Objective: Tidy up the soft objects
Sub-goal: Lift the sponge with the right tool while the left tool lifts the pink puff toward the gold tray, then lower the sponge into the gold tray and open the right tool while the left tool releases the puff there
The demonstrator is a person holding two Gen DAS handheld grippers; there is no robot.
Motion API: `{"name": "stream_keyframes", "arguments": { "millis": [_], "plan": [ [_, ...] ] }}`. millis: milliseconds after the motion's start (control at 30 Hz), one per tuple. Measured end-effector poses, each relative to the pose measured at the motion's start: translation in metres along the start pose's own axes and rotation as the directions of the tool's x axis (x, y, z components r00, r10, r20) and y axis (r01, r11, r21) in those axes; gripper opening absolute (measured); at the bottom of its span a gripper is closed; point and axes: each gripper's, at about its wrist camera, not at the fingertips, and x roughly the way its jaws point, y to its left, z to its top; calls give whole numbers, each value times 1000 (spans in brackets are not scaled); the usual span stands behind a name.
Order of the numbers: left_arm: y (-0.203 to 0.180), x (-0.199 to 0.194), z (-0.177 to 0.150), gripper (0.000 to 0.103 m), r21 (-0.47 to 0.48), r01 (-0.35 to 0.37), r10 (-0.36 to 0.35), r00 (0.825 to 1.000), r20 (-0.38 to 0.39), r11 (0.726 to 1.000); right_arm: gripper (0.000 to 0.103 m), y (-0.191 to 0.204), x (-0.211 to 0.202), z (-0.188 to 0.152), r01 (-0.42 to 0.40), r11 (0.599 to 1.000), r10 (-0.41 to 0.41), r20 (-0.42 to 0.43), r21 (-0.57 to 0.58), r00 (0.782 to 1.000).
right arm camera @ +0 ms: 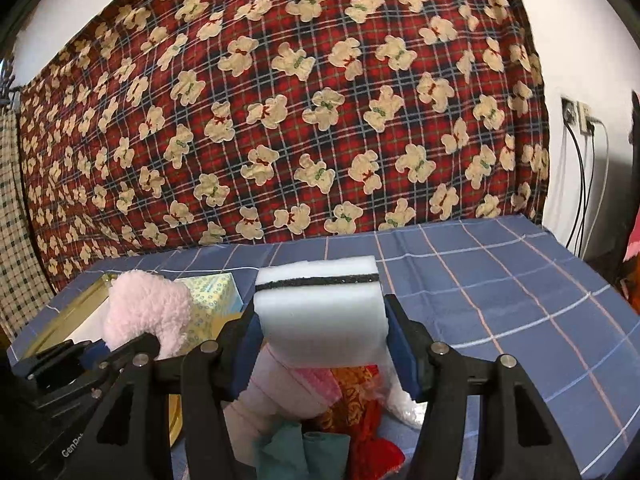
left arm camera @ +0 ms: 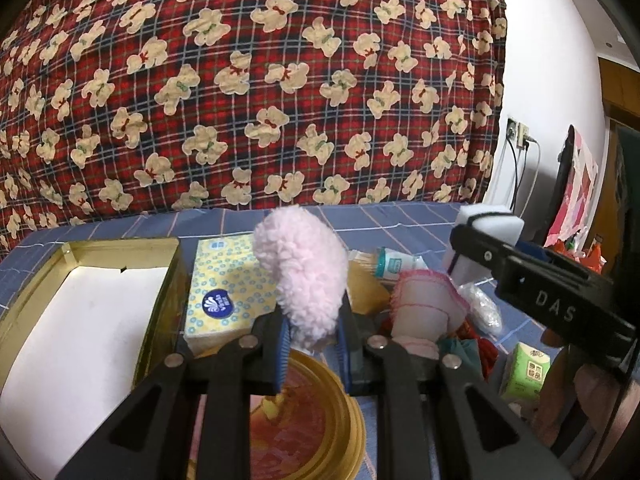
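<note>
Even, bright indoor light, soft shadows, sharp focus centrally, strong fisheye bending and dark corners.

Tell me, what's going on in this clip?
A person is sorting soft things with two handheld grippers. The left gripper is shut on a pink fluffy piece; the right gripper is shut on a white sponge. Both are held above the clutter on the blue cloth, beside an open gold box.
</note>
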Motion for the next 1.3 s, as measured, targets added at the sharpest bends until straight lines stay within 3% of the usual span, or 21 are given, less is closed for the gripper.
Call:
{"name": "stream_keyframes", "arguments": {
  "millis": [333, 667, 967, 1100, 1300],
  "plan": [
    [8, -6, 21, 18, 13, 2, -2, 1000, -31, 1000, 60, 16, 19, 22, -44, 999, 43, -69, -19, 997],
    [29, -8, 32, 18, 3, -11, 12, 996, -91, 1000, 60, 42, 38, 42, -124, 992, 119, -166, -19, 979],
    [54, -25, 49, 18, 39, -38, 42, 994, -99, 999, 60, 88, 59, 62, -208, 978, 200, -242, -9, 949],
    [80, -27, 53, 18, -3, -32, 31, 991, -132, 999, 60, 114, 68, 68, -268, 963, 256, -275, -4, 927],
    [125, -31, 54, 18, -41, -87, 79, 984, -162, 995, 60, 161, 81, 68, -334, 942, 305, -326, -37, 895]
  ]
}}
